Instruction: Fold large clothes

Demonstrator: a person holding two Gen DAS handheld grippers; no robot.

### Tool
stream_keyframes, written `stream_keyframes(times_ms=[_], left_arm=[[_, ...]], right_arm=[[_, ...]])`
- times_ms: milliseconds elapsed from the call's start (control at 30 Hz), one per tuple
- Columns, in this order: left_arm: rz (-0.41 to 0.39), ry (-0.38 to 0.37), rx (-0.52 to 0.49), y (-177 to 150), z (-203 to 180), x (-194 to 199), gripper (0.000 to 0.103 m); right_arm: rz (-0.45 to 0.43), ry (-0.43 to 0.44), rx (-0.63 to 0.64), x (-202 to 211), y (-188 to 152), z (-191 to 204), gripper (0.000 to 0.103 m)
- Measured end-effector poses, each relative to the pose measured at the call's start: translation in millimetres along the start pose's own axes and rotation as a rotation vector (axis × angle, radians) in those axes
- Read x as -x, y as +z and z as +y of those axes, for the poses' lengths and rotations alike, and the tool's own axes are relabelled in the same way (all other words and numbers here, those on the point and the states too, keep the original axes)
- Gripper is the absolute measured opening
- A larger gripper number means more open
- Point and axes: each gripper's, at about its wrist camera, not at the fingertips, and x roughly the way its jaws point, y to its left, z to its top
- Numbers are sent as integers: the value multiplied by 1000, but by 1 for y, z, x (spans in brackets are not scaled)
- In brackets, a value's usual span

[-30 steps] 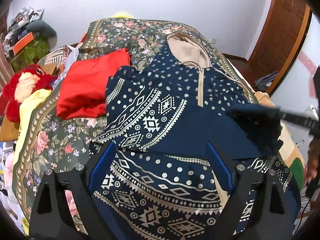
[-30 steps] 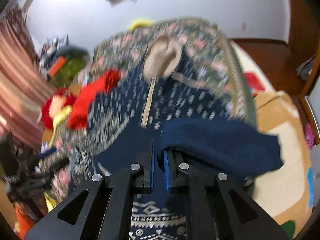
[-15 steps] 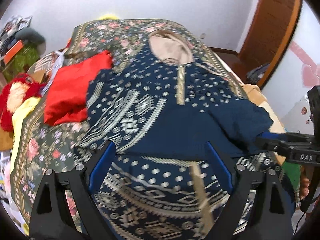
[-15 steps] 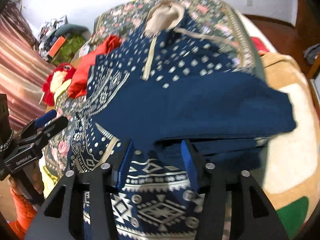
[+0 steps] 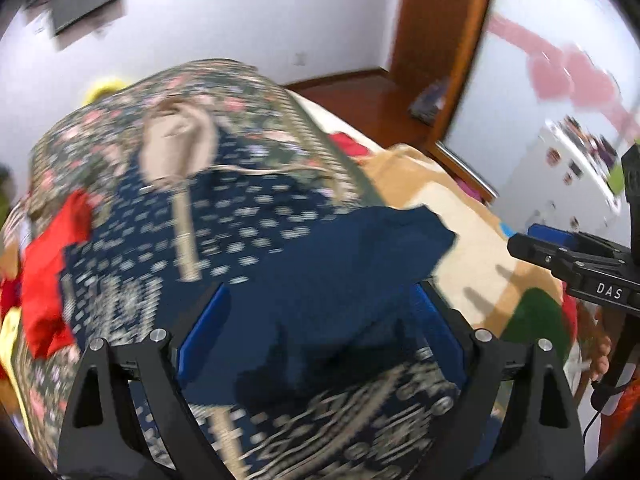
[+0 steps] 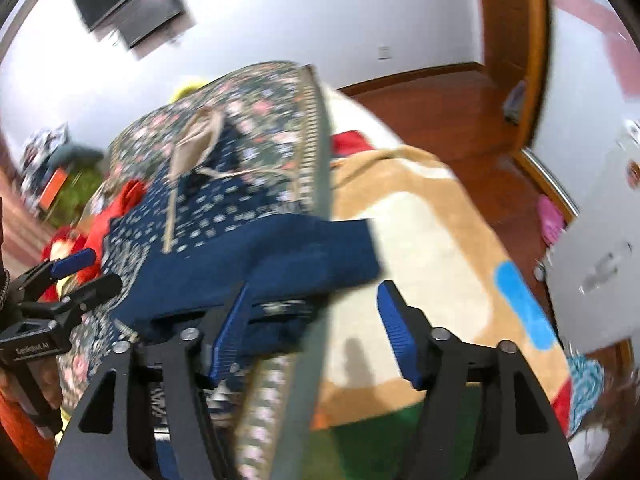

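Lying spread on the floral bed cover [image 5: 276, 92]: navy patterned garment [image 5: 248, 216], sleeve folded across. Hovering wide apart, gripping nothing: left claw [image 5: 320, 336]. Opening, empty: right claw [image 6: 312, 316]. Flanking: tan blanket [image 6: 424, 216], wooden door [image 5: 440, 40].

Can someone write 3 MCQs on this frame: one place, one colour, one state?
1. Where does the red cloth lie in the left wrist view?
A. Left of the navy patterned garment
B. On the floor by the door
C. Between the left gripper's jaws

2. What colour is the folded-over flap?
A. Yellow
B. Plain dark blue
C. White

3. The right gripper is:
A. Clamped on the flap
B. Out of view
C. Opening, pressing on nothing

A: the red sits at the garment's left edge.
B: the flap is unpatterned navy.
C: its pads stand apart and clear of cloth.
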Motion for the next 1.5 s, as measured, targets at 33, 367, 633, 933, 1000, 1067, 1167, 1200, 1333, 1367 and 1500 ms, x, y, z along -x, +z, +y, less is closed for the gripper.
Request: stream_keyframes(times_ms=[33,367,633,933,1000,1067,1167,1200,1333,1367,1500], left_arm=[[25,-26,-36,6,-13,-11,92],[203,-89,-233,24,-94,-103,92],[301,-31,-205,24,-91,-158,62],[180,-180,-5,45,-42,-118,10],[125,-182,32,49,-24,-99,10],[66,-161,64,50,-3,-77,10],[-21,-90,122,49,45,-39,10],[-44,-72,143,49,59,-26,10],[-130,1,220,43,121,21,10],[-143,11,234,41,132,29,10],[-199,42,301,28,176,61,8]], right_arm=[[-2,-10,-20,2,-1,-8,63],[33,-56,-134,0,-22,-58,63],[54,-57,-180,-3,-30,-75,63],[64,-54,-148,-6,-30,-65,63],[64,-48,-141,-6,-29,-61,63],[63,-43,-127,-5,-27,-55,63],[56,-32,-107,-3,-24,-46,63],[54,-28,-100,-3,-22,-42,63],[57,-5,-72,-8,-14,-24,63],[57,1,-64,-10,-12,-18,63],[54,28,-12,-17,-1,11,63]])
